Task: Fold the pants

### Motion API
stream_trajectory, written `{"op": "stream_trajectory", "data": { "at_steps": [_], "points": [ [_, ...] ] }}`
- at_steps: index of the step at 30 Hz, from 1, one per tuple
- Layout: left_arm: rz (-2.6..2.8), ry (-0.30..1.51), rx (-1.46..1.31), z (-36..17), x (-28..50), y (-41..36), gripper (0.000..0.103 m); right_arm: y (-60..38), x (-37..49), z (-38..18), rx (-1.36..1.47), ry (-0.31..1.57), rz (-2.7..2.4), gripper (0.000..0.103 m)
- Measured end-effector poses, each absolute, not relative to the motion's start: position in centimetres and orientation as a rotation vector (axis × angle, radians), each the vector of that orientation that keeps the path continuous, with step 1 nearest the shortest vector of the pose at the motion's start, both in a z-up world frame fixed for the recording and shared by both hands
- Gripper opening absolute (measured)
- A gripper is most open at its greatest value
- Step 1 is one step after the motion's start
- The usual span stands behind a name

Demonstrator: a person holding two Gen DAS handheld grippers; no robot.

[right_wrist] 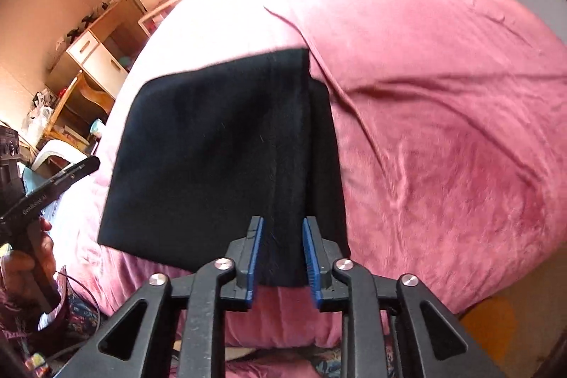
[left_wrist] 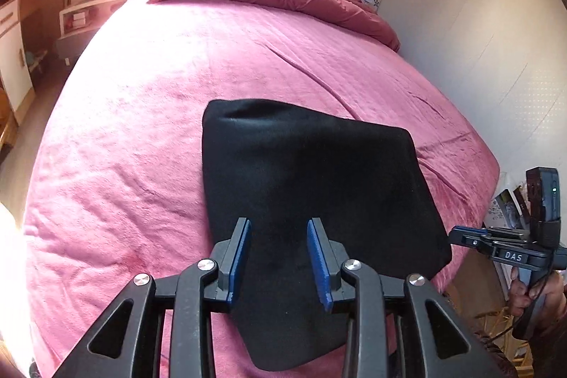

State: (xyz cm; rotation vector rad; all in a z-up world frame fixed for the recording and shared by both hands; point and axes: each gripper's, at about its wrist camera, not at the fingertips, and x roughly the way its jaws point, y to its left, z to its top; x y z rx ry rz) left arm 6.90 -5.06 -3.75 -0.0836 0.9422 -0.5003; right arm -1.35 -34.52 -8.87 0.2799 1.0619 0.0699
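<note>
Directly ahead of the left gripper (left_wrist: pixel 280 257), black folded pants (left_wrist: pixel 312 186) lie flat on the pink bed cover (left_wrist: pixel 141 130); its blue pads stand apart above the cloth, gripping nothing. Off to its right hangs the right gripper (left_wrist: pixel 457 232). Seen from the right gripper (right_wrist: pixel 282 257), the pants (right_wrist: pixel 219 158) lie just beyond its parted, empty pads, with the left gripper (right_wrist: pixel 88 165) to its left.

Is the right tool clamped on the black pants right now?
No, the right tool hangs with blue pads apart above the folded black fabric pants, gripping nothing.
</note>
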Motion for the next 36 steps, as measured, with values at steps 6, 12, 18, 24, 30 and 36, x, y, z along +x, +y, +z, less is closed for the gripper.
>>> {"op": "stream_trajectory", "data": {
  "at_steps": [6, 12, 18, 24, 30, 36],
  "points": [
    [-0.445, 0.893, -0.002, -2.7, 7.2, -5.7, 0.034, -32.7, 1.7, -7.6, 0.292, 1.002, 0.08, 0.03],
    [-0.437, 0.881, 0.046, -2.5, 7.7, -7.0, 0.034, -30.6, 4.8, -6.9, 0.322, 0.964, 0.092, 0.03],
    [-0.437, 0.879, 0.069, -2.3, 8.3, -7.5, 0.034, -30.1, 6.8, -6.9, 0.322, 0.967, 0.068, 0.035],
    [-0.436, 0.893, 0.087, -2.6, 9.4, -7.9, 0.034, -31.0, 7.7, -7.5, 0.299, 0.984, -0.004, 0.035],
    [-0.438, 0.901, 0.108, -3.0, 10.5, -8.6, 0.034, -32.2, 8.3, -8.4, 0.325, 0.995, -0.032, 0.035],
    [-0.435, 0.91, 0.123, -3.6, 11.7, -9.3, 0.034, -32.5, 9.3, -9.4, 0.304, 1.022, -0.064, 0.035]
  ]
}}
